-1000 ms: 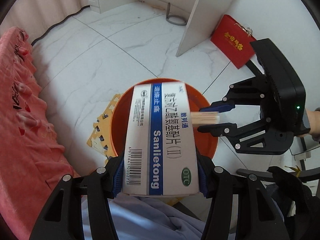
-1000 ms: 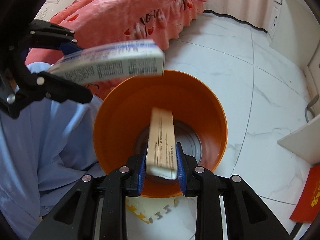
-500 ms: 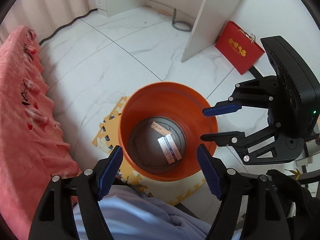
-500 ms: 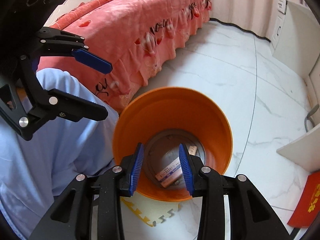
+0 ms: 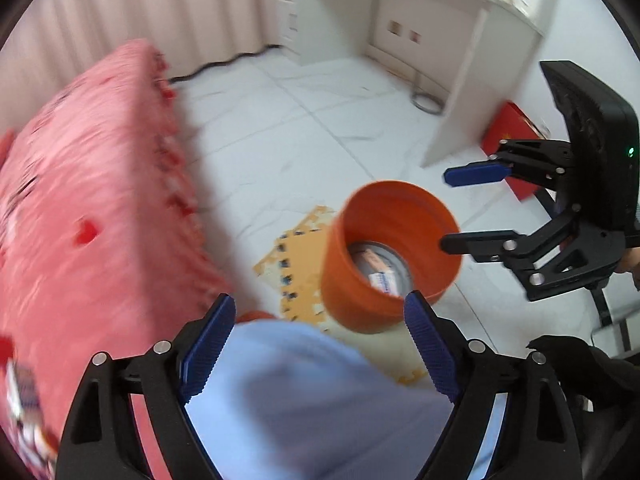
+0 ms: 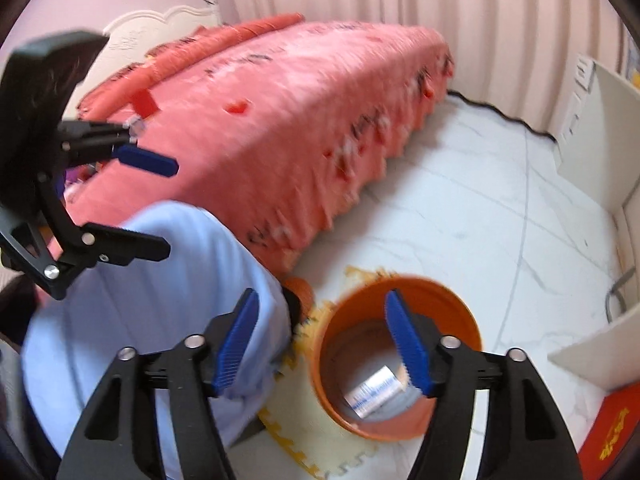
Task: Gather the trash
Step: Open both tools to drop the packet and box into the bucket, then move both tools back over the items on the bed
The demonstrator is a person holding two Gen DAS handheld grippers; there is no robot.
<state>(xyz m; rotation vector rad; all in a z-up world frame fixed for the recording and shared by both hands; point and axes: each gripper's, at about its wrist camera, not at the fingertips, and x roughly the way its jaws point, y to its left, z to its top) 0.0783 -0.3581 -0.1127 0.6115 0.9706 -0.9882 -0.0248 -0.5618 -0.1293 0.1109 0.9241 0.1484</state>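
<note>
- Trash first: two flat boxes (image 5: 380,272) sit at the bottom of the orange bucket (image 5: 352,300), lower middle of the left wrist view. In the right wrist view only one white-and-blue box (image 6: 374,394) is clear, low and right of centre. Too blurry to read anything on them.
- Far left of the left wrist view is all pink bedspread (image 5: 92,208), smeared by motion blur. No loose trash on it that I can make out, but honestly it's too blurred to be sure.
- Bottom centre, the left gripper (image 5: 320,356) is spread wide with nothing in it, just the person's light blue sleeve (image 5: 312,408) showing between the blue pads (image 5: 208,348).
- Bucket stands on the white floor, partly over a yellow foam mat (image 5: 296,264).
- Right edge of that view: the right gripper (image 5: 460,208) hangs beside the bucket's rim, jaws well apart and empty. Its own camera agrees, gripper (image 6: 320,344) wide open at bottom centre with the bucket just right of the gap.
- Behind it there's a white desk (image 5: 460,80) and a red bag (image 5: 516,152) on the floor, upper right.
- My read: the drop-off step looks done, both tools free. Next move would be hunting for another piece of trash, and I can't spot one in either view, so it probably calls for looking around the room first.
</note>
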